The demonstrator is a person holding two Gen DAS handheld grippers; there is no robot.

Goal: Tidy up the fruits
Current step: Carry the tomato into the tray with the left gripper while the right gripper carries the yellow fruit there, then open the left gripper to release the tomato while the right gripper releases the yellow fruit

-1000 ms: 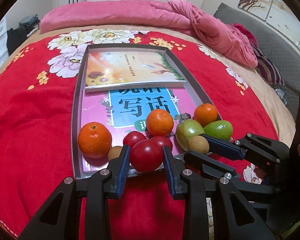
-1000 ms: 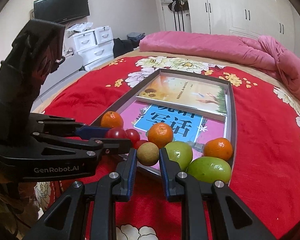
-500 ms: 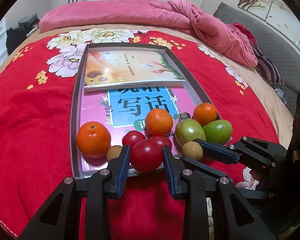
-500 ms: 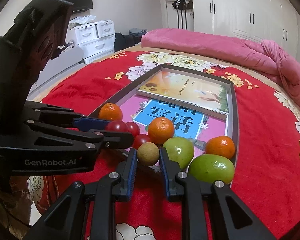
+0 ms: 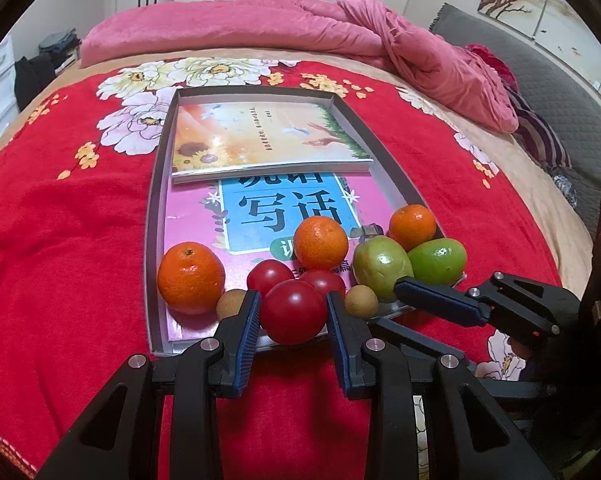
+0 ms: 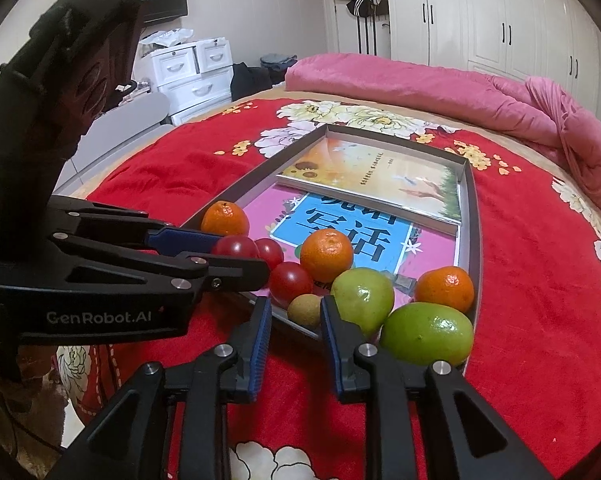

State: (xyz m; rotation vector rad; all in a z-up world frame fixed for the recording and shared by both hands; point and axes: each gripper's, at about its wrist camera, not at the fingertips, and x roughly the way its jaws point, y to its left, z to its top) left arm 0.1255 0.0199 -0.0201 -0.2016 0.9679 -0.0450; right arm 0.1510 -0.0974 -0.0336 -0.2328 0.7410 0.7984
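Both claws sit at the near edge of the tray [image 5: 156, 200] on the bed, and we read them differently. Our left claw [image 5: 291, 312] is closed on a red tomato [image 5: 293, 312], its blue pads pressing the fruit's two sides right at the tray's near rim. Our right claw [image 6: 294, 312] is opening: a small brown fruit [image 6: 305, 311], a longan by the look of it, lies between its jaws, and in the right wrist view we see gaps on both sides, so it is no longer gripped and seems to rest at the tray's near edge. Behind these sit two more tomatoes [image 5: 269, 276], three oranges [image 5: 191, 278] and two green fruits [image 5: 381, 266], all bunched on the pink book [image 5: 188, 236] at the near end, with a second book [image 5: 260, 136] lying farther back. We judge the tomato light but soft and thin-skinned, smooth enough to slip, so it wants a gentle hold across its widest part, as it has now, and no extra squeeze. The brown fruit looks light with a firm, brittle shell and will roll easily on the glossy cover; we would take it across its middle. The oranges look sturdier, with a rougher peel that should give the pads good purchase.
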